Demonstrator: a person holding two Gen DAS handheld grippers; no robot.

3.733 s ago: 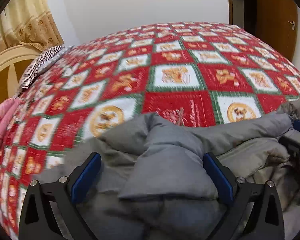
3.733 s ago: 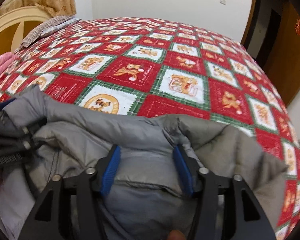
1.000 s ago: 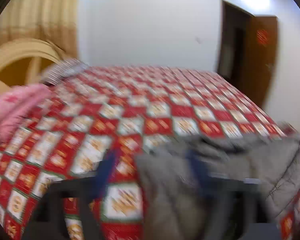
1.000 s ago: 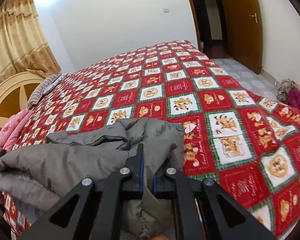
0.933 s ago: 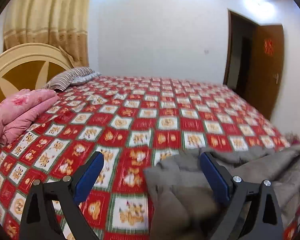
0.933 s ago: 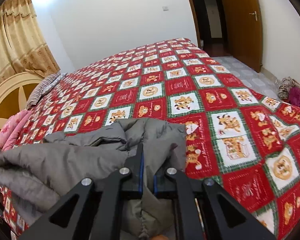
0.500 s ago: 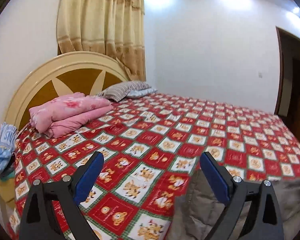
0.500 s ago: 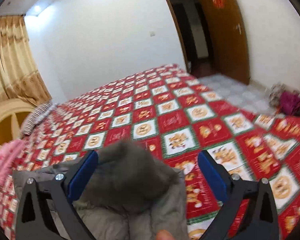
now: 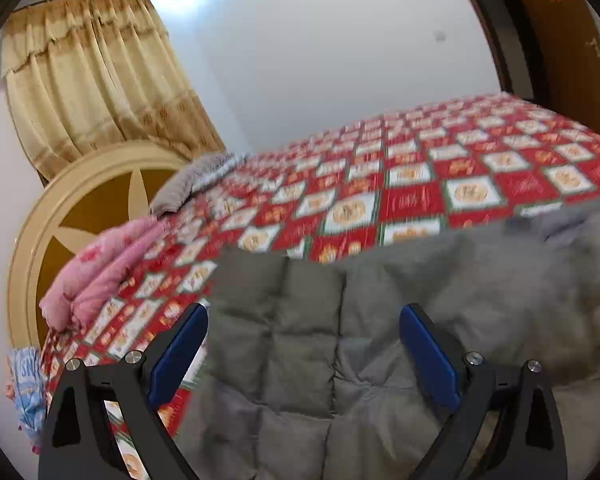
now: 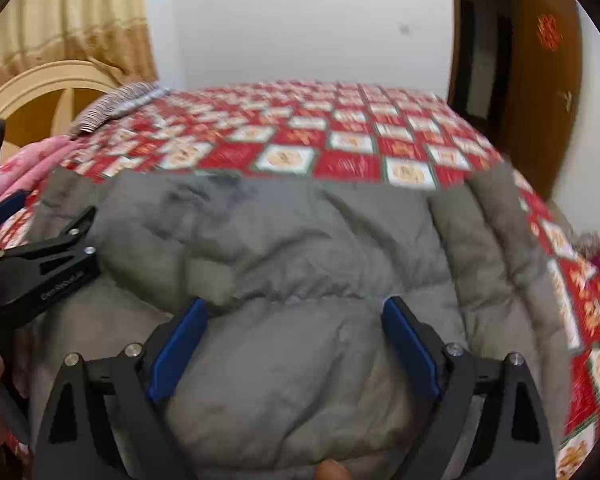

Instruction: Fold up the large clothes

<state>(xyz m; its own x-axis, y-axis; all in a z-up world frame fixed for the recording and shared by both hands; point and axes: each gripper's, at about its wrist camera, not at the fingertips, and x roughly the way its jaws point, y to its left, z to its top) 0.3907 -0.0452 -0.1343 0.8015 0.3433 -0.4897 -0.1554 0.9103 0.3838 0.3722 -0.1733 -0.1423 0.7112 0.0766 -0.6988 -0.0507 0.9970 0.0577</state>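
Right wrist view: the grey padded jacket (image 10: 292, 248) lies spread on the red patterned bedspread (image 10: 340, 136), filling the space under and between the wide jaws of the right gripper (image 10: 294, 344), which are closing slightly, pads off the fabric. At nine o'clock the left gripper (image 10: 48, 256) shows. Left wrist view: its jaws stand wide over the jacket's quilted panel (image 9: 300, 320), tilted downward.

A bed (image 9: 412, 200) with a red checked cover fills the frame. On it lie a grey quilted jacket (image 9: 320, 340) at bottom, folded pink bedding (image 9: 100, 264) at left, and a striped pillow (image 9: 188, 184) above.
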